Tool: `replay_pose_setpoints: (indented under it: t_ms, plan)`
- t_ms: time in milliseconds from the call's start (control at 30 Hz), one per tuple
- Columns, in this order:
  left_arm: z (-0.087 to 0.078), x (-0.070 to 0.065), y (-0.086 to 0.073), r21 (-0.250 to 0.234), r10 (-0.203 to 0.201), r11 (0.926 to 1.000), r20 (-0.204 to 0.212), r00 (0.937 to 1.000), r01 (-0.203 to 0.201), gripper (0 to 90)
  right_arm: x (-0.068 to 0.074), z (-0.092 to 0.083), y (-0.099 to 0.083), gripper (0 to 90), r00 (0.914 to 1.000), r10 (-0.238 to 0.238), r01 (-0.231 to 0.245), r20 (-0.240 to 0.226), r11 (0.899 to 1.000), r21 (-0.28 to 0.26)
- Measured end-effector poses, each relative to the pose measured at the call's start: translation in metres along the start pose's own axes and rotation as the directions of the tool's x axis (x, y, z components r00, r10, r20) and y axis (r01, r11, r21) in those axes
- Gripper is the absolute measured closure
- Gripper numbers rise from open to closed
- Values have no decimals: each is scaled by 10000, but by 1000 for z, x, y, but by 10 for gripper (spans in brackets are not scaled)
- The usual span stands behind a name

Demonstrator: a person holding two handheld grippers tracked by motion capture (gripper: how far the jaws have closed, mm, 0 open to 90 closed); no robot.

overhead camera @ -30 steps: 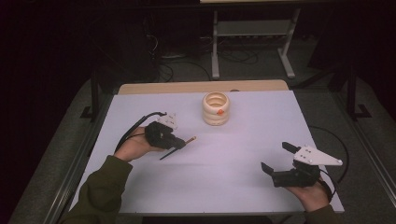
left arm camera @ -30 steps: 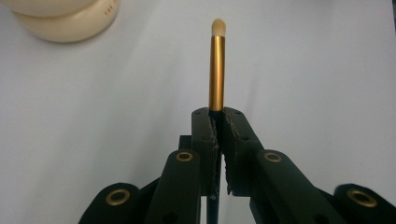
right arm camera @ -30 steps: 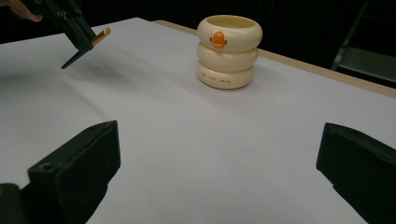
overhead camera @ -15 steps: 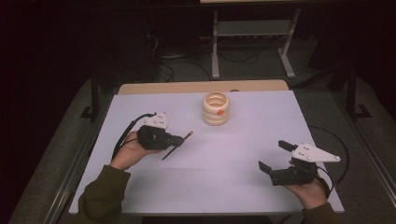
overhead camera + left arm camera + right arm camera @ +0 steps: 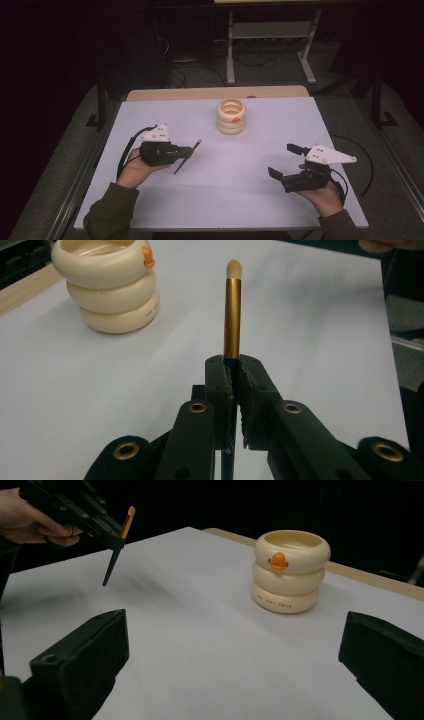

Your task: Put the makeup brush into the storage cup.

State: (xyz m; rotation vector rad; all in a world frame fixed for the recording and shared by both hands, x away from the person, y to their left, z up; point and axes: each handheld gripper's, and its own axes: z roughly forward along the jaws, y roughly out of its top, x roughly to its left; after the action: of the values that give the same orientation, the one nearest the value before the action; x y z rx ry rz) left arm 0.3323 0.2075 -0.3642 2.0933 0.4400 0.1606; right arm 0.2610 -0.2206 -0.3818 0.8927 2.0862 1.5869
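Left gripper [image 5: 186, 151] shifted back w/ brush [image 5: 231, 315] pinched, cream holder [image 5: 231, 116] beyond, right gripper [image 5: 283, 161] spread

White-topped table [image 5: 300, 125] with a wooden far edge [image 5: 215, 93] beyond both tongs. Behind it, a dim room: dark floor, tangled cables [image 5: 250, 60], and a grey metal stand [image 5: 270, 35].

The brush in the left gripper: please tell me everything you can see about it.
The brush is slim, with a black handle, a shiny copper-gold ferrule and a small cream tip. The left gripper clamps it where handle meets ferrule. It is lifted off the table, tip up and away, handle end slanting down. Only the jaws touch it. The cream holder stands apart.
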Motion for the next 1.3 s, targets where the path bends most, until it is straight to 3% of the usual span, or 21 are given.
replay_pose_setpoints:
  t_ms: [300,667,967,1133,1300]
  plan:
    - [-4,-4,0,-654,-142,9977,236,9996,157,836,1,19,14,4,9974,11,-24,-725,9999,-169]
    - [-4,-4,1,-1130,-260,9931,347,9991,297,836,4,36,27,10,9933,60,-94,-1151,9996,-284]
    - [0,-7,4,-1581,-307,9867,510,9982,384,836,6,48,37,131,9892,91,-154,-1460,9990,-424]
    - [3,-11,5,-1823,-375,9820,669,9971,492,836,13,58,43,174,9825,52,-132,-1864,9990,-417]
    - [8,-13,6,-1793,-239,9831,730,9970,367,836,18,66,46,239,9747,75,-176,-2236,9989,-433]
